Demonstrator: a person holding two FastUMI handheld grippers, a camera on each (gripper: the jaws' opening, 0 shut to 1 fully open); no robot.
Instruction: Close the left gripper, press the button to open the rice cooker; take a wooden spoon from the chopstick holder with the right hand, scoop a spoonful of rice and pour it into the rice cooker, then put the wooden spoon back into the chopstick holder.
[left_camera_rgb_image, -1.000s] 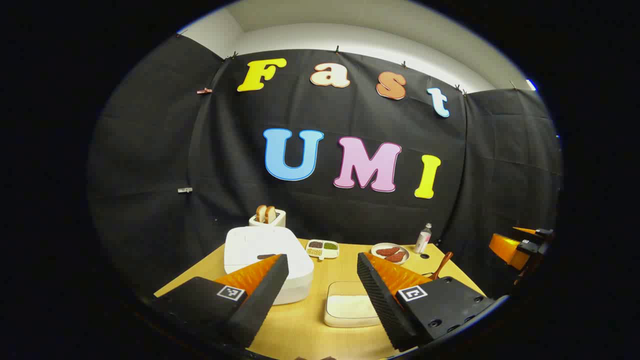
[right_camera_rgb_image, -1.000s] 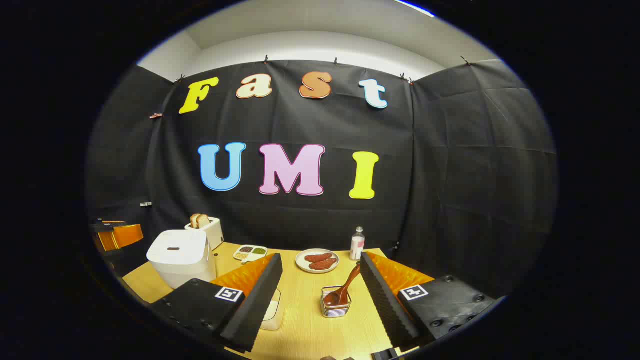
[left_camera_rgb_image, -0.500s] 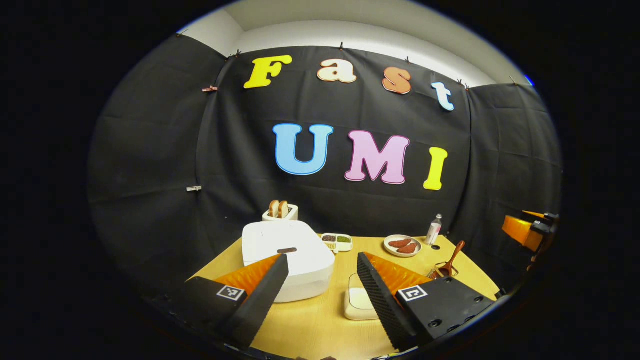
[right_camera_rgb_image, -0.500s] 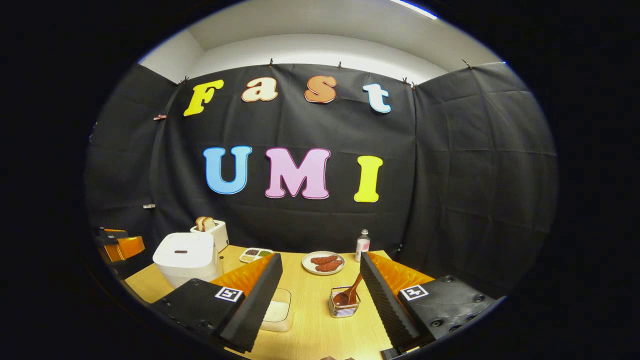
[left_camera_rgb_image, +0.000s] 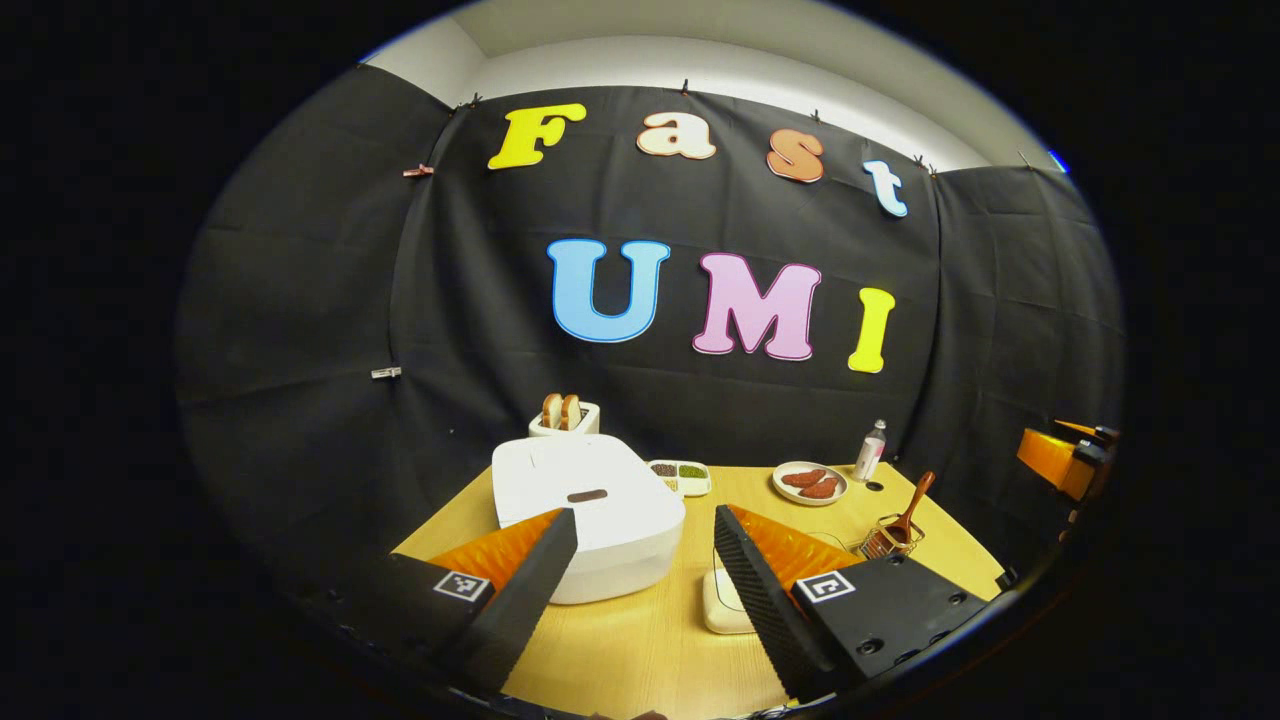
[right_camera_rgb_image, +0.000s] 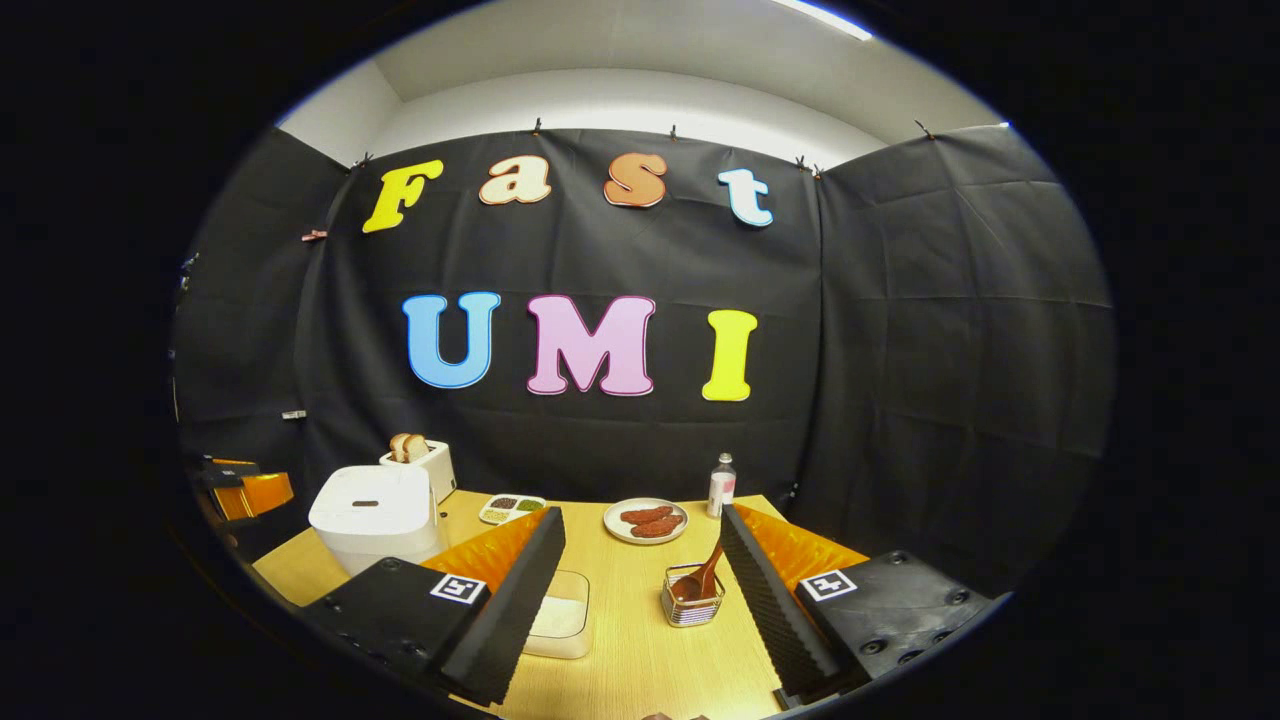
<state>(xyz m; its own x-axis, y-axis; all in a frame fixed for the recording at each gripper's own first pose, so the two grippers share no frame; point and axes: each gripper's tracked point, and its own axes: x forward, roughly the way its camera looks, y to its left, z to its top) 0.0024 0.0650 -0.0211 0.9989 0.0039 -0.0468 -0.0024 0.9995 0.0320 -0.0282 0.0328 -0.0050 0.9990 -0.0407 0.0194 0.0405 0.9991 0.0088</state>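
A white rice cooker (left_camera_rgb_image: 590, 510) with its lid down and a dark button (left_camera_rgb_image: 587, 495) on top stands on the wooden table (left_camera_rgb_image: 640, 650); in the right gripper view the rice cooker (right_camera_rgb_image: 375, 515) is at the far left. My left gripper (left_camera_rgb_image: 640, 590) is open, hovering in front of the cooker with nothing between its fingers. A wooden spoon (right_camera_rgb_image: 705, 575) leans in the wire chopstick holder (right_camera_rgb_image: 692, 605), just ahead of my open right gripper (right_camera_rgb_image: 640, 590). A shallow dish of rice (right_camera_rgb_image: 560, 625) lies between cooker and holder. The same dish (left_camera_rgb_image: 722, 605) is partly hidden behind my left gripper's right finger.
At the back stand a toaster with bread (right_camera_rgb_image: 420, 460), a divided dish of beans (right_camera_rgb_image: 510, 508), a plate of sausages (right_camera_rgb_image: 645, 520) and a small bottle (right_camera_rgb_image: 718, 487). The other gripper (left_camera_rgb_image: 1060, 460) shows at the far right edge of the left gripper view.
My left gripper has drawn nearer the rice cooker and shifted left, so the cooker sits more centred and the rice dish slid behind the right finger. The right gripper barely moved.
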